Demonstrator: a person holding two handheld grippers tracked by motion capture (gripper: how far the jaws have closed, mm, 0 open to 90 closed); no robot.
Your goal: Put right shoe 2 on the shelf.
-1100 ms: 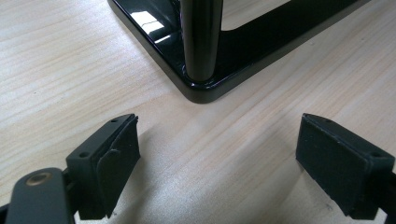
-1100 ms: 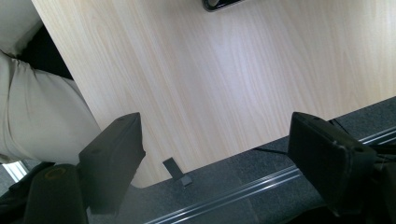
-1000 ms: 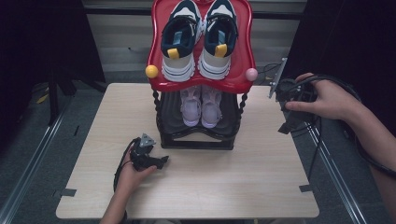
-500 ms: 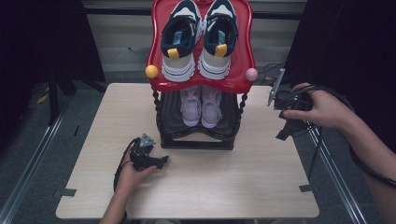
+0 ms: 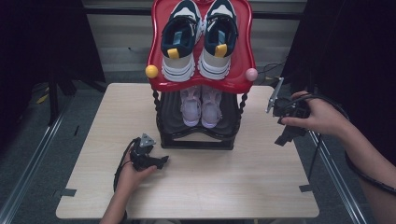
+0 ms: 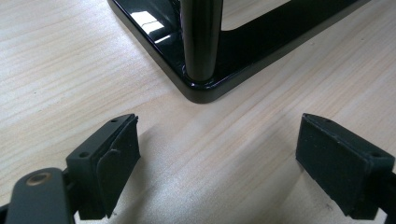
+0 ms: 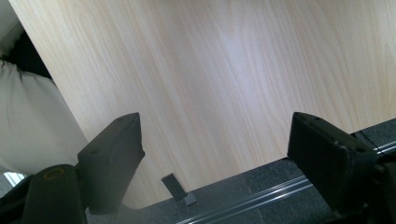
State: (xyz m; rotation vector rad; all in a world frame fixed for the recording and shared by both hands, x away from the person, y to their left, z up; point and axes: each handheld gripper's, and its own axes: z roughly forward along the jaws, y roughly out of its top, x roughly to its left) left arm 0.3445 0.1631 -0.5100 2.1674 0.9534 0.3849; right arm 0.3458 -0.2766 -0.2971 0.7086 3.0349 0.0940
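Shoe rack (image 5: pixel 198 140), the glossy black two-tier stand with a red scalloped top shelf (image 5: pixel 243 60), stands at the middle of your light wooden table (image 5: pixel 224 182), toward its far edge. On the red shelf sits a pair of navy, white and grey sneakers with yellow heel tabs (image 5: pixel 198 39), heels toward you. On the lower black tier sits a smaller pair of pale lilac sneakers (image 5: pixel 201 106).

Your left gripper (image 5: pixel 154 161) rests low on the table just beside the rack's near left corner. In the left gripper view its jaws stand wide apart with nothing between them but bare wood, and they point at the rack's rounded black base corner (image 6: pixel 201 91) and the dark post rising from it.

Your right gripper (image 5: pixel 280 121) hangs in your right hand (image 5: pixel 322 119) above the table's right edge, well apart from the rack. In the right gripper view (image 7: pixel 215 163) its jaws are spread wide and grip nothing; past them you see the wooden tabletop, its edge, and the grey floor with a metal rail (image 7: pixel 261 196) below.
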